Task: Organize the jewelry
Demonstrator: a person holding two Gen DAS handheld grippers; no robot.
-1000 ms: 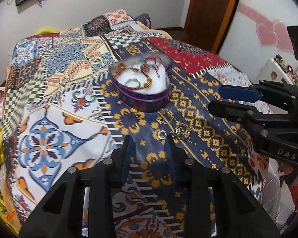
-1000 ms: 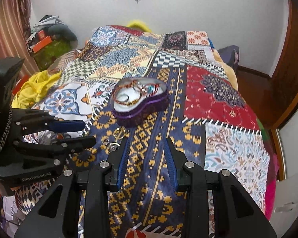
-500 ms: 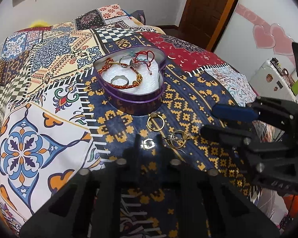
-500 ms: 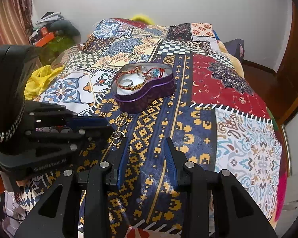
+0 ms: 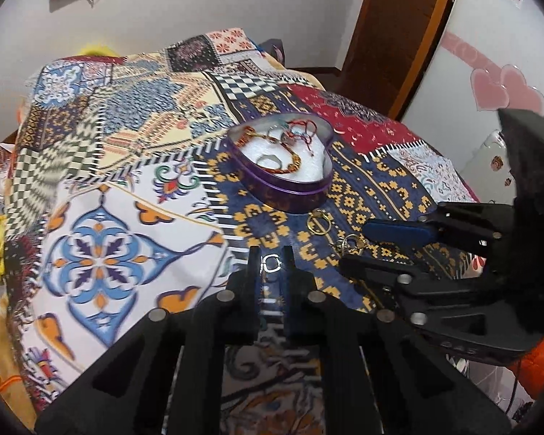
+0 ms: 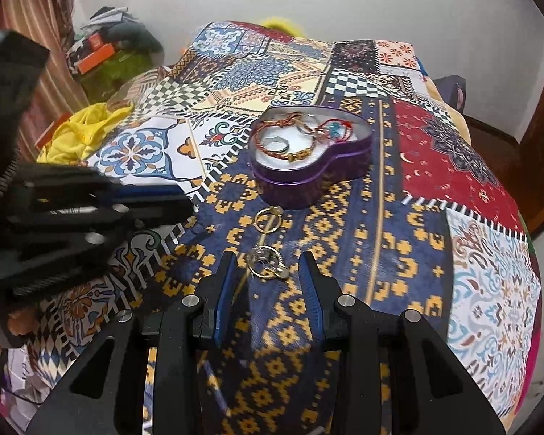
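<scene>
A purple heart-shaped tin with bracelets and rings on white foam sits on the patchwork bedspread. In the left wrist view my left gripper is shut on a small silver ring held between the fingertips. A gold ring lies just in front of the tin. A cluster of gold and silver rings lies nearer. My right gripper is open, its fingers either side of that cluster.
The patchwork bedspread covers the whole bed. Yellow cloth and a pile of clutter lie off the left side. A wooden door and a white cabinet with pink hearts stand at the right.
My left gripper closed on the small silver ring and lifted it off the bedspread. My right gripper moved forward so the ring cluster is between its fingers.
</scene>
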